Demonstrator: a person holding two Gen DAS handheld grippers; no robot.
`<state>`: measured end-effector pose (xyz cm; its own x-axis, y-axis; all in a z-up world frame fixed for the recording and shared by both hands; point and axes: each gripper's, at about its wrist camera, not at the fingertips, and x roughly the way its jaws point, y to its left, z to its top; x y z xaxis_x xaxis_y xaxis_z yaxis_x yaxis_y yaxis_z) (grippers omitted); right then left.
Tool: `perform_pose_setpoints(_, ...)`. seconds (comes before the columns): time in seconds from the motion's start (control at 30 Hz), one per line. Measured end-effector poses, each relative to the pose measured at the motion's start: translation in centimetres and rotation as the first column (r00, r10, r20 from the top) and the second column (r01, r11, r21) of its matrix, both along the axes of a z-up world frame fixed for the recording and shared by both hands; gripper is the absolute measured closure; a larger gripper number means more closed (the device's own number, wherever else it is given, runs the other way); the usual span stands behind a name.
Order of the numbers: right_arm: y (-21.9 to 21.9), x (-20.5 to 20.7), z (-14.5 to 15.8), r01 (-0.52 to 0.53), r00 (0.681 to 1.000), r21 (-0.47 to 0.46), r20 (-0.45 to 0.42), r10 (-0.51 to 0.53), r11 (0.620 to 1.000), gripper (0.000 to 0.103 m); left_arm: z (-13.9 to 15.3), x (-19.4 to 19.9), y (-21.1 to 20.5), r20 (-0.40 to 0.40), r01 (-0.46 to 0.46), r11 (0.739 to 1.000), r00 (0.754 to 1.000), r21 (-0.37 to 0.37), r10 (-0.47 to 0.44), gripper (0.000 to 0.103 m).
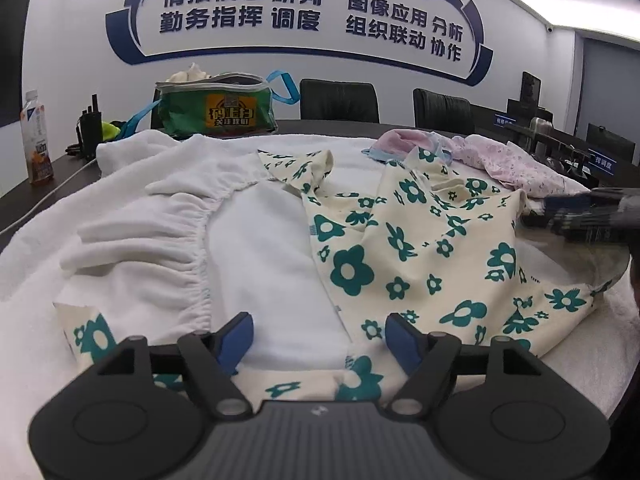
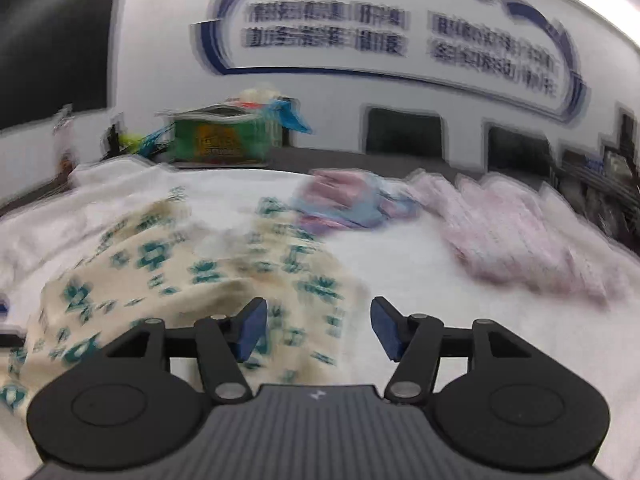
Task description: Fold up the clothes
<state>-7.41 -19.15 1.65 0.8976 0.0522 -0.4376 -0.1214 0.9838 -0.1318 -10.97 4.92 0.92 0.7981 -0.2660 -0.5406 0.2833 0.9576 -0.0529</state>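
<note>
White-covered table [image 1: 280, 216] holds floral garment [image 1: 420, 248]; green bag [image 1: 218, 110] holds cloth; both grippers' fingers [image 1: 240, 336] apart, empty

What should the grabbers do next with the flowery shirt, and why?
Probably lower the left gripper and pinch the near hem of the flowery shirt just ahead of it. Both it and the right gripper are open and hold nothing, and the shirt lies rumpled on the white towel, not folded flat yet.
</note>
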Motion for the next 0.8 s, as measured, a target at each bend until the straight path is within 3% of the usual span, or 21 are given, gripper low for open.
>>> perform_pose_setpoints(0.1,3.3,0.4,-1.1,-0.145,0.987,-0.114,-0.081,0.136,0.983,0.044,0.0,0.1,0.2,-0.011,0.016,1.0,1.0,-0.019,-0.016,0.023)
perform_pose_setpoints(0.2,4.4,-0.4,-0.9,-0.16,0.987,-0.192,-0.062,0.151,0.968,0.044,0.0,0.2,-0.3,-0.013,0.025,1.0,1.0,0.004,-0.024,0.02)
perform_pose_setpoints(0.27,2.6,-1.1,0.7,-0.109,0.994,-0.115,-0.005,0.109,0.987,0.041,-0.1,0.2,-0.5,-0.014,0.027,1.0,1.0,0.013,-0.027,0.02)
perform_pose_setpoints(0.33,-0.5,-1.2,2.1,-0.026,0.999,0.022,0.025,0.025,0.999,0.036,-0.1,0.1,-0.6,-0.015,0.028,1.0,1.0,0.012,-0.028,0.02)
perform_pose_setpoints(0.43,-4.0,-0.4,2.4,0.052,0.998,0.155,-0.044,-0.045,0.987,0.035,-0.1,0.2,-0.6,-0.016,0.028,1.0,0.999,0.012,-0.028,0.019)
perform_pose_setpoints(0.53,-5.8,0.2,1.6,0.045,0.994,0.258,-0.105,-0.018,0.965,0.035,-0.1,0.3,-0.6,-0.016,0.03,0.999,0.999,0.015,-0.03,0.019)
perform_pose_setpoints(0.7,-4.7,1.6,-0.6,0.068,0.982,0.204,-0.184,-0.03,0.977,0.036,-0.1,0.4,-0.6,-0.017,0.032,0.999,0.999,0.021,-0.032,0.018)
perform_pose_setpoints(0.8,-2.1,1.9,-1.1,-0.004,0.979,0.121,-0.201,0.029,0.993,0.062,-0.1,0.4,-0.6,-0.017,0.033,0.999,0.999,0.021,-0.032,0.018)
